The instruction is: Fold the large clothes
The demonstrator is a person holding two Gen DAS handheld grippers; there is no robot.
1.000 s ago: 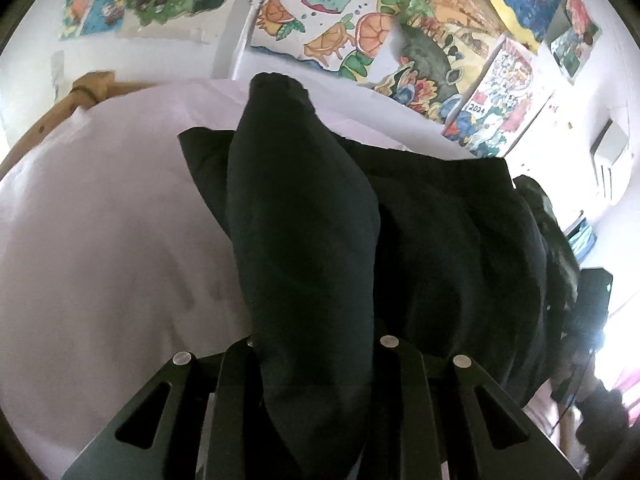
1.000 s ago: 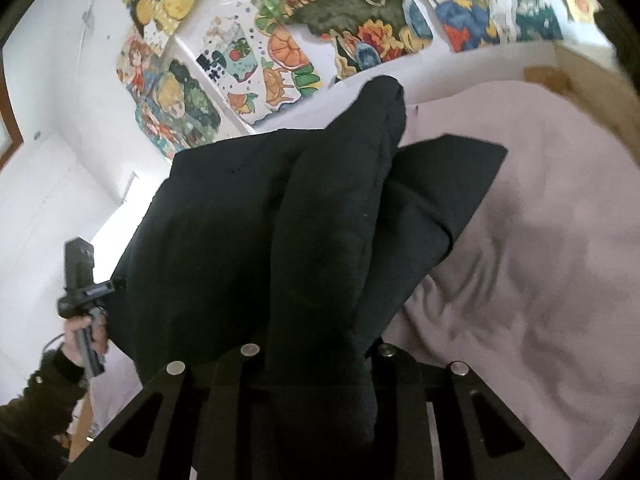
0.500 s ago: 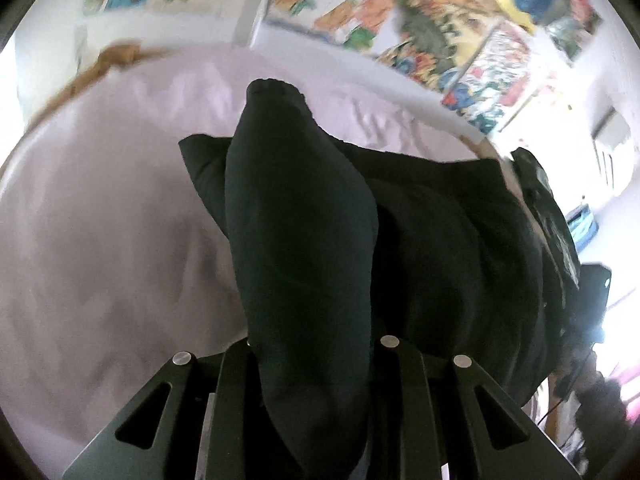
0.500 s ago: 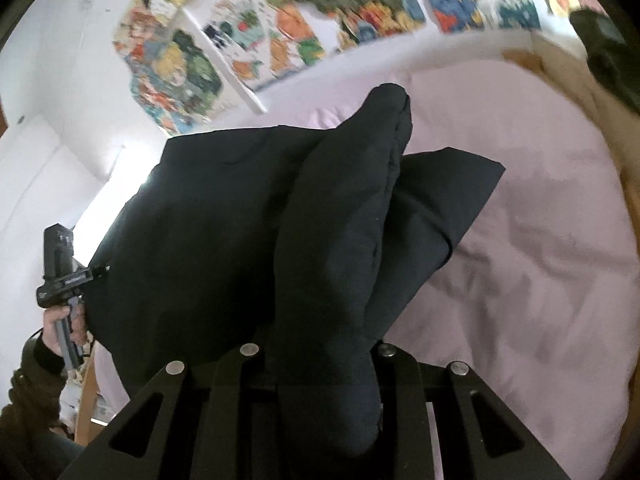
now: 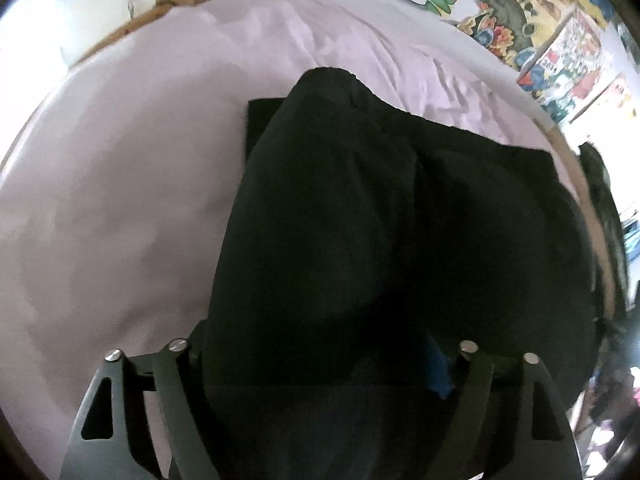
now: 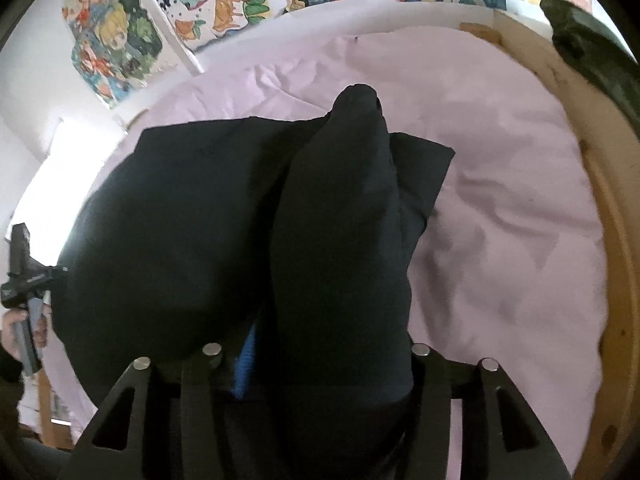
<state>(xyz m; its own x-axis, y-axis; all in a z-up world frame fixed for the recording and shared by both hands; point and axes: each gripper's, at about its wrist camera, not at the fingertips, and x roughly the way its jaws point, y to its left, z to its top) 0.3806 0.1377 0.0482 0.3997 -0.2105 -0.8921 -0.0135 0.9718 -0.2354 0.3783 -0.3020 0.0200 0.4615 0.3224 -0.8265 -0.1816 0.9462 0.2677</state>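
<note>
A large black garment point(image 5: 360, 220) hangs doubled over, one fold bulging up between my left gripper point(image 5: 320, 356) fingers. Those jaws are opening and stand wide; a blue pad point(image 5: 438, 372) shows bare beside the cloth, so the pads do not press on it. In the right wrist view the same black garment point(image 6: 240, 220) drapes over my right gripper point(image 6: 316, 352). Its jaws are opening too, with a blue pad point(image 6: 246, 360) bare on the left and the fold still lying between the fingers. The fingertips of both are hidden under cloth.
A pale pink sheet point(image 5: 120, 200) covers the bed point(image 6: 500, 220) under the garment. A wooden bed frame point(image 6: 616, 240) curves along the right. Colourful posters point(image 6: 200, 4) cover the white wall. A hand holds the left gripper's handle point(image 6: 24, 280) at the far left.
Both pairs of jaws have spread apart from a tight pinch on the black fold. Both views have tipped down toward the bed, and the garment now sits lower over the pink sheet.
</note>
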